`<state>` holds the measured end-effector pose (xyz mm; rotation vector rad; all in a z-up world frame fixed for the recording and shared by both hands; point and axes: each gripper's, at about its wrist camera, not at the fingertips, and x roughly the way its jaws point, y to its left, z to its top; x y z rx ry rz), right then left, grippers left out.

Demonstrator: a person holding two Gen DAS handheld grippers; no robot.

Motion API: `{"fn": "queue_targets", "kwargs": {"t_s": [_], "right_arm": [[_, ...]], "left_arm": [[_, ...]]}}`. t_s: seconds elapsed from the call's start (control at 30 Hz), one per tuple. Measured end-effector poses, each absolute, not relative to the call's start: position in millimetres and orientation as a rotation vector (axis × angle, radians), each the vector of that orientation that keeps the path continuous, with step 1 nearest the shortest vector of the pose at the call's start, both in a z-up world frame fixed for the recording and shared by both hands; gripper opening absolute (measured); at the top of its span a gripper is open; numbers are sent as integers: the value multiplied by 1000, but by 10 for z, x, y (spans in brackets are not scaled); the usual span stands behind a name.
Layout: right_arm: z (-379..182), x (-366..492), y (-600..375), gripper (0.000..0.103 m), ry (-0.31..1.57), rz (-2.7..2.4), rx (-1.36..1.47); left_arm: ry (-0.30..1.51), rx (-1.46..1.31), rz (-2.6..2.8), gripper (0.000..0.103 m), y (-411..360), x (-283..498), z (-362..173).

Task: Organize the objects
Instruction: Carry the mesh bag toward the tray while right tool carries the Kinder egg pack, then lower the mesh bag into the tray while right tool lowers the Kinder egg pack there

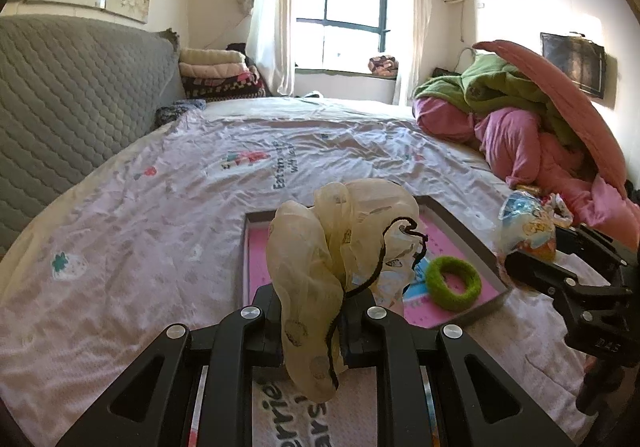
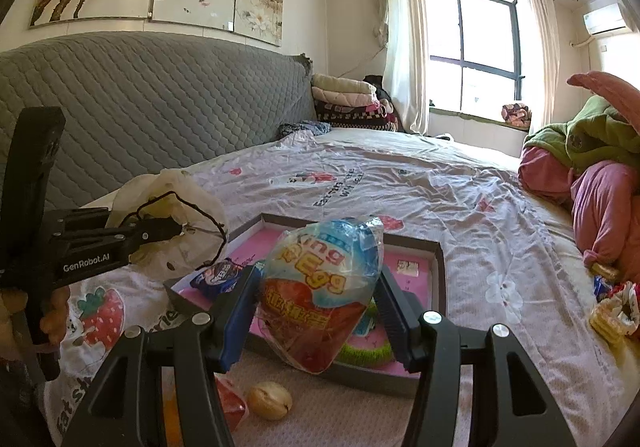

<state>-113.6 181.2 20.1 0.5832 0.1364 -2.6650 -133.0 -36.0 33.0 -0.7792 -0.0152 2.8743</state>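
My left gripper is shut on a cream sheer fabric pouch with a black cord, held above the near left corner of a shallow tray that has a pink floor. In the tray lie a green fuzzy ring and a blue snack packet. My right gripper is shut on an egg-shaped toy packet, held over the tray's near edge. The right wrist view shows the left gripper with the pouch at the left. The left wrist view shows the right gripper with the packet at the right.
Everything sits on a bed with a printed sheet. A red packet and a small round nut-like thing lie before the tray. More snack packets lie at the right, near a pink and green bedding pile. A grey quilted headboard is on the left.
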Motion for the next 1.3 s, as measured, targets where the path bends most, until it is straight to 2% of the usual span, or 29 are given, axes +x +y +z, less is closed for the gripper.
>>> {"fn": "queue_targets", "kwargs": {"t_s": [0.77, 1.3], "right_arm": [[73, -1516, 1985, 58, 161, -2716, 658], [-59, -1672, 2070, 58, 168, -2724, 727]], "left_arm": [[-153, -880, 2796, 19, -270, -1791, 131], [-83, -948, 2754, 20, -65, -1921, -57]]}}
